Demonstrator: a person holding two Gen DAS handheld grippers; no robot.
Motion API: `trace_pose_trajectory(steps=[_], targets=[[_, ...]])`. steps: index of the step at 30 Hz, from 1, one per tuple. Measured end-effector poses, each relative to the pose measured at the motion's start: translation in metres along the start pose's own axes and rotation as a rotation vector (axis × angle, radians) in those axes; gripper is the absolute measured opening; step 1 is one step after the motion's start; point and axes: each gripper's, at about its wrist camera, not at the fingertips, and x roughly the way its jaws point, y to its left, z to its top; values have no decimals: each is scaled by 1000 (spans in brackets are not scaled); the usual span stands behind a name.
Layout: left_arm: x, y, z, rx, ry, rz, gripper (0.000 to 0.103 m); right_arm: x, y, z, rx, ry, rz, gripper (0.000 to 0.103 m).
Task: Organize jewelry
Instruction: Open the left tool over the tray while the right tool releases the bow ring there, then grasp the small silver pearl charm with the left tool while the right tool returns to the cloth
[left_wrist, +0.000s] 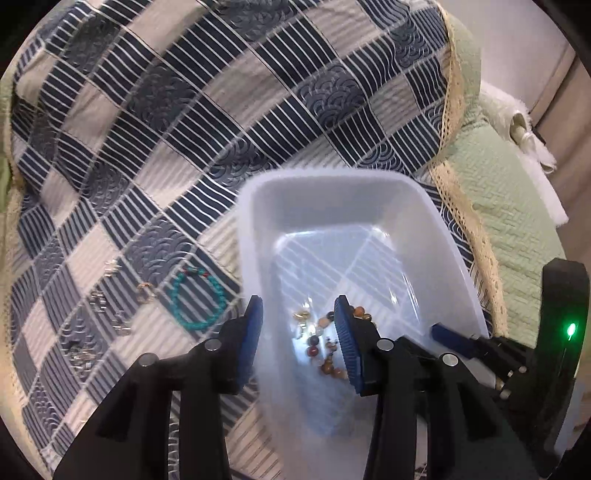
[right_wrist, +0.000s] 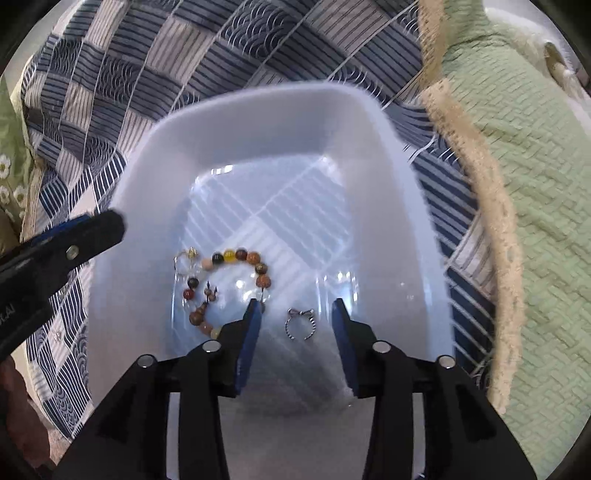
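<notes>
Turquoise beaded bracelet (left_wrist: 198, 300) lies flat on the checked quilt (left_wrist: 155, 122), just left of the translucent white plastic tub (left_wrist: 255, 221). Left gripper (left_wrist: 299, 314), nearer, is partly open and empty; right gripper (right_wrist: 295, 321) hangs parted above a silver bow ring (right_wrist: 298, 322).

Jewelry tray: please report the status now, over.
Left claw open, empty, over white tray. Right claw open above silver ring in tray. Bead bracelet in tray; turquoise bracelet on quilt. Nothing blocking.

A blue-and-white patchwork quilt (left_wrist: 184, 129) lies over a pale green bedspread (right_wrist: 535, 184) with lace edging.
</notes>
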Motion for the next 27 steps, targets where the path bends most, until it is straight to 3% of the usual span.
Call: trace_pose_trajectory(steps=[2,5,7,8,11,14,18,21,25,27], targets=[[-22,15,-4,10,-39,34,44,-16,5,2,4,-44,12,49],[-52,49,-14,12,-70,105,54,-41,25,5,-5,-109,56,69],[-68,74,-23,5,-76,162,66,-56,45,6,-12,-162,96,83],[-75,88,-28,-1,-78,195,75,-60,54,6,-19,-176,107,85],[-91,129,-59,-13,-77,288,85,-66,86,6,-42,-190,134,88],[-89,169,-88,-76,-24,323,85,-62,122,2,-86,-176,149,89],[-72,206,-120,-162,42,321,85,-50,169,-9,-178,-178,74,89],[-54,211,-131,-168,88,303,85,-40,187,-13,-214,-175,14,89],[-36,205,-137,-154,115,280,83,-27,193,-15,-229,-144,9,89],[-25,202,-139,-160,141,268,75,-23,194,-16,-228,-134,6,89]])
